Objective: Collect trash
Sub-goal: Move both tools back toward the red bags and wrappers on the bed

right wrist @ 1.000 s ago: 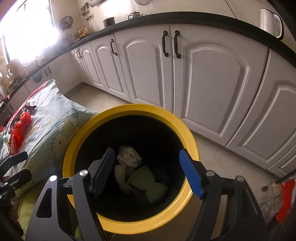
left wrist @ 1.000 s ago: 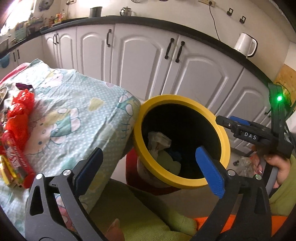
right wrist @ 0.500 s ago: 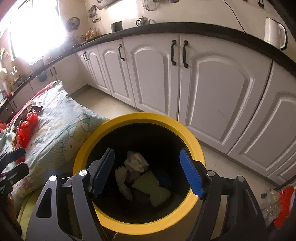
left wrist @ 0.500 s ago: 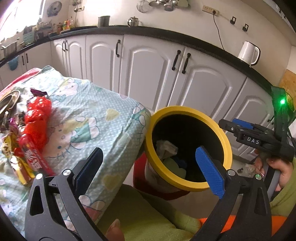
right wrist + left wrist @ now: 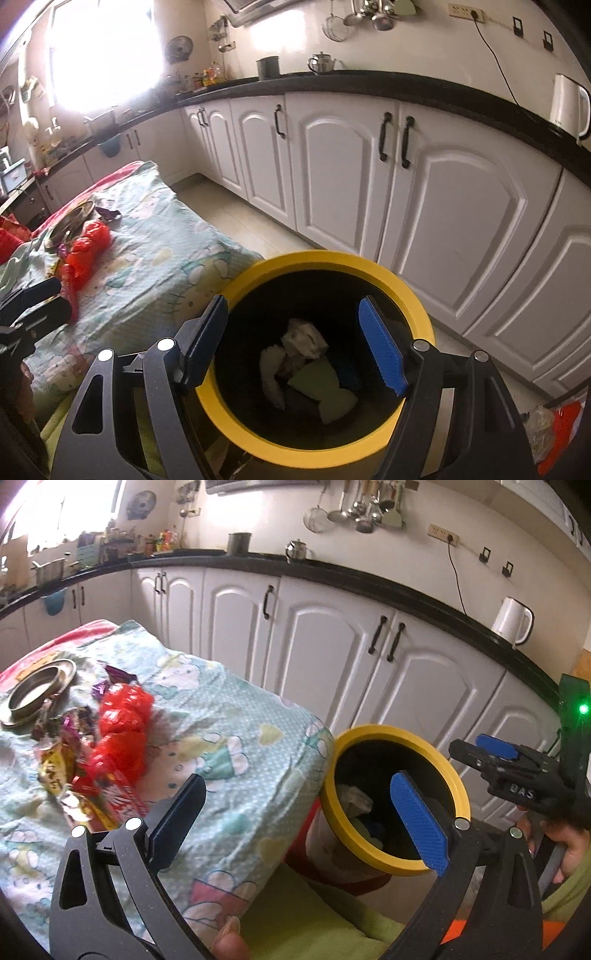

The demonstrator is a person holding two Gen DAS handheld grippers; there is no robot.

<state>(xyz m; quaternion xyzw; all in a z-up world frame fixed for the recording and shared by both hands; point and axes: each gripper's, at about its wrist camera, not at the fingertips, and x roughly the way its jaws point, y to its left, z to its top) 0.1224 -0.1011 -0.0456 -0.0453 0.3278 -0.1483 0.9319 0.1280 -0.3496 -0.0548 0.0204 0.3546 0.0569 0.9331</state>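
Both our grippers have drawn back from the yellow-rimmed bin (image 5: 325,354), now lower in view. Our left gripper (image 5: 299,812) and right gripper (image 5: 295,343) hold their jaws wide, empty. Red wrappers (image 5: 122,731) lie on the cloth-covered surface (image 5: 236,738) beside the bin.

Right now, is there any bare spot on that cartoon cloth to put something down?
Yes: the cloth lies bare between the red wrappers and the yellow-rimmed bin. The crowded end is around the metal dish, amid the wrappers.
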